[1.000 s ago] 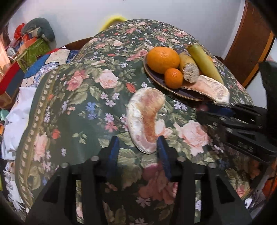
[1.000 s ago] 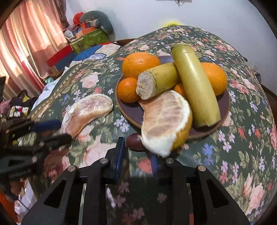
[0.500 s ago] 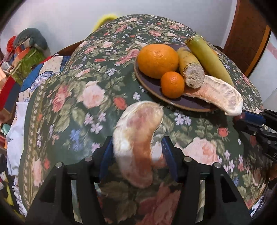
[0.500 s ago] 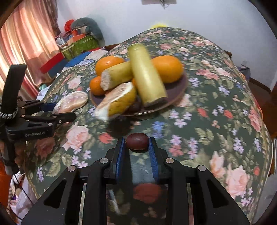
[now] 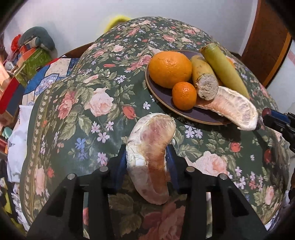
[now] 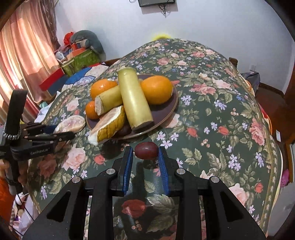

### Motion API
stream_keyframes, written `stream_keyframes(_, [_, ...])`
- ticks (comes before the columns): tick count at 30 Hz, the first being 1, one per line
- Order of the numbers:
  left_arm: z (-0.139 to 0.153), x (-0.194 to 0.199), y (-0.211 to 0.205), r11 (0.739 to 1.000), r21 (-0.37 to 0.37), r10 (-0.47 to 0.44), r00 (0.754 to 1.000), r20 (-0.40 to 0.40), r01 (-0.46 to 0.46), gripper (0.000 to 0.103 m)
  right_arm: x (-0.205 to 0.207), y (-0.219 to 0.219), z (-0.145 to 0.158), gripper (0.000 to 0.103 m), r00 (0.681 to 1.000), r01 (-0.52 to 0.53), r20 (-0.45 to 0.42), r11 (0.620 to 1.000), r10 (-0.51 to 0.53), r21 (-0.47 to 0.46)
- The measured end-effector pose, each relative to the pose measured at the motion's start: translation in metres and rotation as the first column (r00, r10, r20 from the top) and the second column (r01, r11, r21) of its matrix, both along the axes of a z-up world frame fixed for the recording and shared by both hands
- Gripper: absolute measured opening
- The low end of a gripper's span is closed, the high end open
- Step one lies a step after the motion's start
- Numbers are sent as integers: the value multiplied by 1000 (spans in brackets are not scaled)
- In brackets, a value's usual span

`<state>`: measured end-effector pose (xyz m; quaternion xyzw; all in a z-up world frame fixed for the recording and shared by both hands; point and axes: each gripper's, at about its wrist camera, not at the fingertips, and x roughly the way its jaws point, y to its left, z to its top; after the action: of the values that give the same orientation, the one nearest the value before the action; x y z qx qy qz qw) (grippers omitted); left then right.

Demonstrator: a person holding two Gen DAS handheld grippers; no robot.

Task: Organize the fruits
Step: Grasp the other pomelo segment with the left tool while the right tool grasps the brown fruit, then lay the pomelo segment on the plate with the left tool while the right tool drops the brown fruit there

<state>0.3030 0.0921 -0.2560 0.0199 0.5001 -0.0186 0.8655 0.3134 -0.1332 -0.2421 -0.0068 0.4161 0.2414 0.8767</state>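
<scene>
- A dark green floral tablecloth point(image 6: 212, 114) covers the desk.
- Peach-pink curtains point(image 6: 24, 55) hang at the left.
- A pile of things stands against the white wall point(image 6: 221, 27): a green box point(image 6: 81, 61), a red box point(image 6: 53, 81) and a grey stuffed bundle point(image 6: 88, 39) on top.
- A dark screen point(image 6: 156, 2) with dangling cables is mounted high on the wall.
- A brown wooden door point(image 5: 265, 42) stands at the right.

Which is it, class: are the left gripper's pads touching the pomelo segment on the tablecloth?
Touching. The left wrist view shows both pads just closed against the pomelo segment.
</scene>
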Motion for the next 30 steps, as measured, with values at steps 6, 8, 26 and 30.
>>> stream_keyframes(6, [25, -12, -3, 999, -36, 11, 998, 62, -9, 41, -2, -3, 12, 25, 999, 3, 32, 1000, -3, 0])
stream_keyframes(8, [36, -14, -6, 999, -44, 15, 996, 92, -11, 41, -3, -4, 17, 25, 999, 6, 44, 1000, -6, 6])
stream_keyframes(26, [81, 19, -45, 994, -107, 11, 972, 233, 15, 41, 33, -5, 30, 25, 995, 33, 92, 998, -38, 58])
stream_keyframes(30, [74, 40, -53, 992, -123, 12, 976, 218, 16, 41, 50, -1, 23, 26, 996, 33, 82, 998, -38, 59])
